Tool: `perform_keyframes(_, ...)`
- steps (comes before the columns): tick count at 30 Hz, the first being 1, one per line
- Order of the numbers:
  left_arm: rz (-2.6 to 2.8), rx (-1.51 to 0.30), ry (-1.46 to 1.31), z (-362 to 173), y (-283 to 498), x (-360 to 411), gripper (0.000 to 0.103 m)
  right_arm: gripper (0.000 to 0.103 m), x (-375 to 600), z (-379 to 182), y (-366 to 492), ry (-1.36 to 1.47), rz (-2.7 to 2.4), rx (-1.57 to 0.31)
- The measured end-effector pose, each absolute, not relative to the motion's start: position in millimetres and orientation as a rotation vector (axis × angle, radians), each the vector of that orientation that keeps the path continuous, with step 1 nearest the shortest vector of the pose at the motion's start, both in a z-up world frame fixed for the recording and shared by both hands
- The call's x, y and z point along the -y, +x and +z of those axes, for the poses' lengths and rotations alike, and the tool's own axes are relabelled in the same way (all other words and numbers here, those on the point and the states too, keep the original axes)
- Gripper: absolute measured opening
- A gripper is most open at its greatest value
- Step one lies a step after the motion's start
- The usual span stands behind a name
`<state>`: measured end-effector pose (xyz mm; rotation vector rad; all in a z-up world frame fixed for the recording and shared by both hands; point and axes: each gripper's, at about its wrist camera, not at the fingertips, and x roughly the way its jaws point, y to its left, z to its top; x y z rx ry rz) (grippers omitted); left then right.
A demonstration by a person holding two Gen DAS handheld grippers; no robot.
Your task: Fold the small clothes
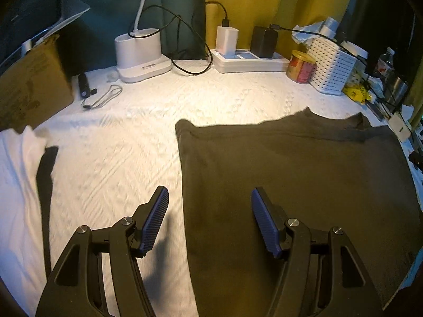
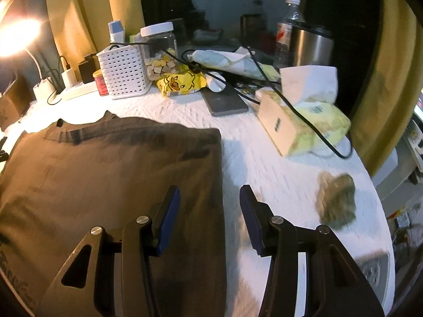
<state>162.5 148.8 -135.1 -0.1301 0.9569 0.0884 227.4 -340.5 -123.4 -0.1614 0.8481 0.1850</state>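
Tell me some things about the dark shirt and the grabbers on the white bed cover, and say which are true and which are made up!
1. The dark grey-brown shirt lies spread flat on the white quilted cover. True.
2. The left gripper is pinching the shirt. False: its jaws stand apart with nothing between the blue ribbed pads.
3. The right gripper hovers over the shirt's right edge. True.
4. The white perforated plastic basket sits on top of the shirt. False: it stands behind it, on the cover.
5. A crumpled greenish-brown cloth lump lies to the right of the shirt, apart from it. True.
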Motion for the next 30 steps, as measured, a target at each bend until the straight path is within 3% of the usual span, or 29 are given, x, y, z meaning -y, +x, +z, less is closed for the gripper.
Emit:
perform_keyframes(18,0.076,-0.94,-0.136,-150.3,222.5,-162.6,0.064,0.05,331.3,-150.8,311.0,-0.068,0.297,-0.923)
perform_keyframes(20,0.066,-0.934,-0.102,-151.1,223.4,-158.3,0.055,0.048,330.7,-150.8,312.7,-0.067,0.304,-0.93)
perform_keyframes(21,0.069,-0.929,-0.084,-151.0,224.3,-157.2,0.037,0.041,330.1,-150.0,312.2,-0.069,0.306,-0.927)
perform_keyframes(22,0.067,-0.928,-0.078,-150.6,225.0,-157.3,0.022,0.018,328.4,-150.0,312.2,-0.074,0.318,-0.931)
perform_keyframes(23,0.058,-0.929,-0.089,-150.2,225.8,-158.7,0.013,0.009,327.8,-150.5,312.7,-0.081,0.311,-0.932)
perform_keyframes(24,0.049,-0.93,-0.093,-149.9,226.7,-159.3,0.005,0.009,327.6,-150.7,312.9,-0.084,0.306,-0.932)
perform_keyframes(30,0.072,-0.837,-0.055,-126.5,221.5,-159.5,0.005,0.007,323.5,-134.6,305.7,-0.14,0.279,-0.836)
